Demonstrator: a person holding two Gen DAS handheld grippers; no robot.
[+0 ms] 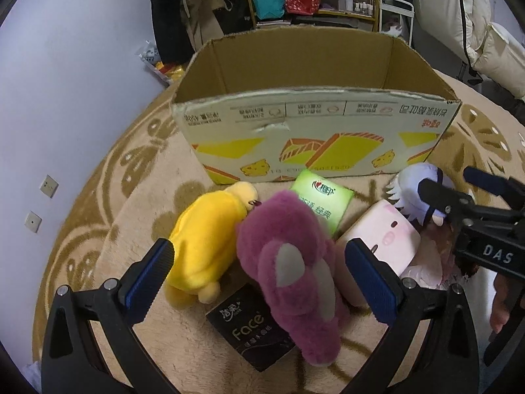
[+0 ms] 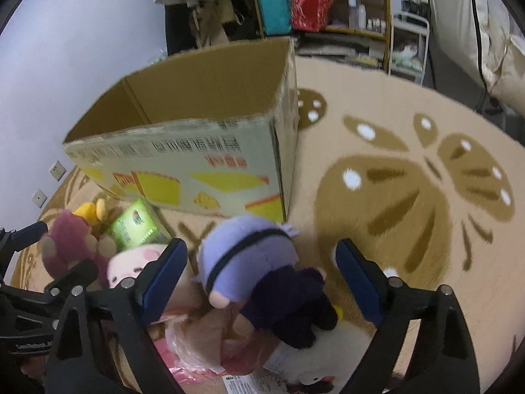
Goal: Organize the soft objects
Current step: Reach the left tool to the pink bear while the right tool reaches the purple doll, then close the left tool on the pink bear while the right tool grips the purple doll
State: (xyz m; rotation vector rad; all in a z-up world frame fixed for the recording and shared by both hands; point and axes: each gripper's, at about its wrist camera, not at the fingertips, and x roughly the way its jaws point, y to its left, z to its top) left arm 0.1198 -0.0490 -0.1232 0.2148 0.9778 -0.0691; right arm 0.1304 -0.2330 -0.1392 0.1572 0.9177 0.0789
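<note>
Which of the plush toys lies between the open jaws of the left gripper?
The purple-pink bear, lying between the left gripper jaws. The yellow plush lies mostly beyond them, and the lilac-haired doll sits by the other gripper.

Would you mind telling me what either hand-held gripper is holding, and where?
Nothing: left hand-held gripper straddles the purple plush bear, right hand-held gripper the lavender-haired doll, both open.

Butterfly-patterned rug (image 2: 410,177), wall sockets (image 1: 48,186), cluttered shelf (image 2: 357,16) with red bag (image 2: 311,6) behind
</note>
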